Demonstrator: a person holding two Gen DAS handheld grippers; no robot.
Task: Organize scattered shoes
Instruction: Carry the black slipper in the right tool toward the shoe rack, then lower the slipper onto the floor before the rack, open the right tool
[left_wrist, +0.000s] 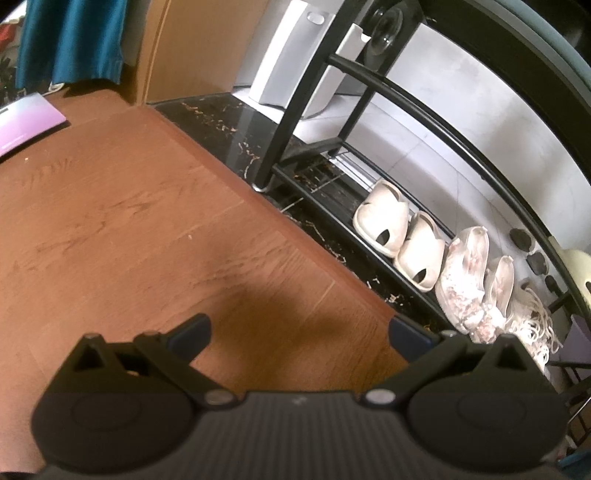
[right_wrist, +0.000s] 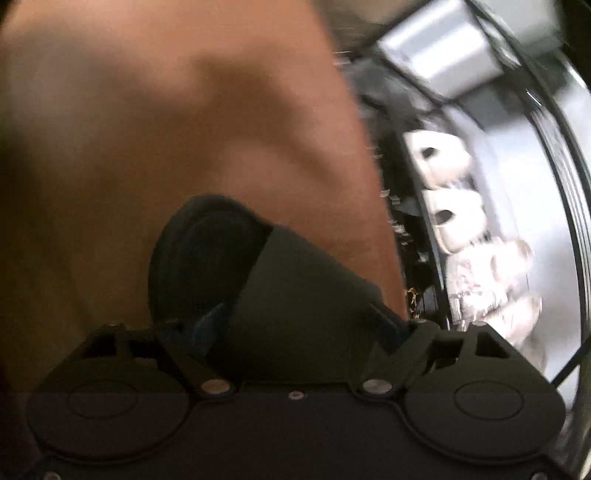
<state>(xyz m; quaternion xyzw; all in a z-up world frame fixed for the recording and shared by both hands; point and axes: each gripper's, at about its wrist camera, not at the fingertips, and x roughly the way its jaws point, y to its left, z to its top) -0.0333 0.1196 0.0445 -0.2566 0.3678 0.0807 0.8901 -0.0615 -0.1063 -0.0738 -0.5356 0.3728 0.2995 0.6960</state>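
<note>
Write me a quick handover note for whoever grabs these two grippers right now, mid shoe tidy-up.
Left gripper: open, empty, hanging over the wooden floor.
Right gripper: shut on a dark slipper; the view is motion-blurred.
Shoe rack: bottom shelf already holds the cream clogs side by side, then the pale floral shoes, with a white laced shoe further along.
Done: those shoes are lined up on the rack.
Left: probably place the dark slipper on the rack. Its mate is not in view; look for it.
</note>
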